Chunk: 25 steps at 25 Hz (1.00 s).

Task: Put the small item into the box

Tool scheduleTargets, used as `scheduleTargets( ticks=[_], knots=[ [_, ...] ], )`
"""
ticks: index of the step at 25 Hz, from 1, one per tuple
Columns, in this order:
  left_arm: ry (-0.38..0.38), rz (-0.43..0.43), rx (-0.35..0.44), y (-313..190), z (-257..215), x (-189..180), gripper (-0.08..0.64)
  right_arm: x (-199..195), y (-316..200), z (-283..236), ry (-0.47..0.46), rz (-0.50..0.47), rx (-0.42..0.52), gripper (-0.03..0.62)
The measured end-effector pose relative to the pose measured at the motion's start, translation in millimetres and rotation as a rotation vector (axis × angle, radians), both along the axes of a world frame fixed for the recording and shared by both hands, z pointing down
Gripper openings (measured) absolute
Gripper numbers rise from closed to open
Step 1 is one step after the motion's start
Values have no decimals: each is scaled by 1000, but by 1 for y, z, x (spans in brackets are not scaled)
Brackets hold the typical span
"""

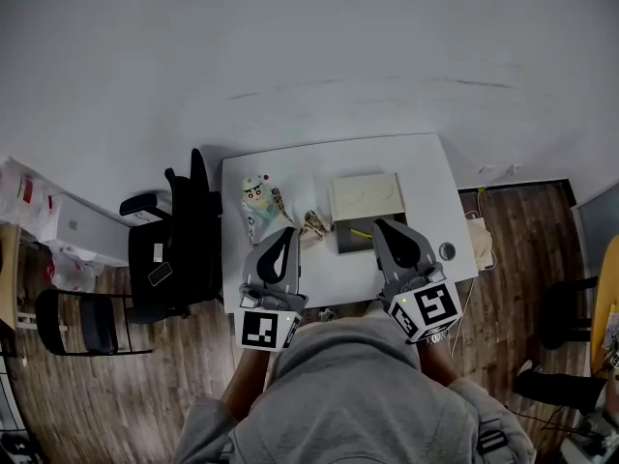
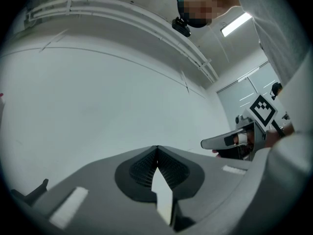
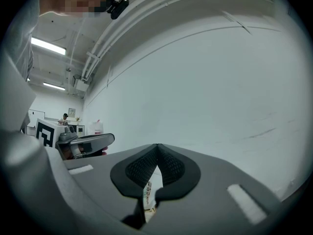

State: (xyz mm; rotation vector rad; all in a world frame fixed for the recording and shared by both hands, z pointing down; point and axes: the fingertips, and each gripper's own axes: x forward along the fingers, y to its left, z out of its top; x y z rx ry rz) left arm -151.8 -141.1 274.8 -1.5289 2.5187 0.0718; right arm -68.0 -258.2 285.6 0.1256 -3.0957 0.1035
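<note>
Both my left gripper and right gripper were closed, empty. The small item looked light, possibly fragile; grip its middle gently.

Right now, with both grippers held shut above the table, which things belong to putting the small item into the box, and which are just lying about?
Belongs to the job:
- small item
- open box
- left gripper
- right gripper

Just lying about:
- cartoon-print packet
- small round object near the table's right edge
- black office chair beside the table
</note>
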Motion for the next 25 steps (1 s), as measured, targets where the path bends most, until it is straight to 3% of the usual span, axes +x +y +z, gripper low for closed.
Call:
scheduleTargets(
  ticks=[25],
  knots=[
    [42, -29, -16, 9, 17, -5, 3, -1, 1, 10, 23, -11, 4, 15]
  ],
)
